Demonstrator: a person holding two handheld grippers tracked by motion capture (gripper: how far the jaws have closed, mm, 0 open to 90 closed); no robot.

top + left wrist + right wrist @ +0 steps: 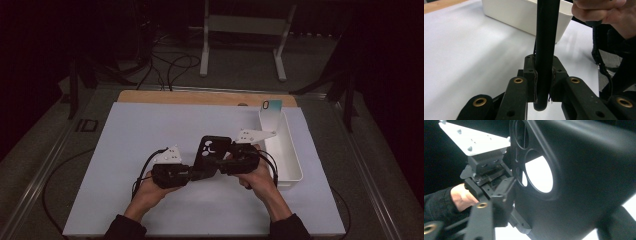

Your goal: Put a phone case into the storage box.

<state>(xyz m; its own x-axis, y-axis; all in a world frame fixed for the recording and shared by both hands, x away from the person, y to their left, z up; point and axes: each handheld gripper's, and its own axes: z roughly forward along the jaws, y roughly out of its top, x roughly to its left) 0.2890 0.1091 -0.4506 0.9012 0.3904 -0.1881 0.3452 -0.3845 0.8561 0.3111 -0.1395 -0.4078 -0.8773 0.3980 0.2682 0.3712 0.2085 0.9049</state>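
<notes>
I have the black phone case (214, 150) clamped edge-on in my left gripper (543, 82). My right gripper (231, 161) meets it too, grip unclear, just beside the white bin (292, 160) along the mat's (150, 135) right edge.

High view dim; room beyond the table (150, 125) nearly black, corners darkened. White sheet evenly lit from above, faint shadows under the hands. Left gripper view brighter, soft sheen on the sheet, far bin (519, 12) slightly soft. Right gripper view: the near black phone case (586, 177) blurred, dark background.
</notes>
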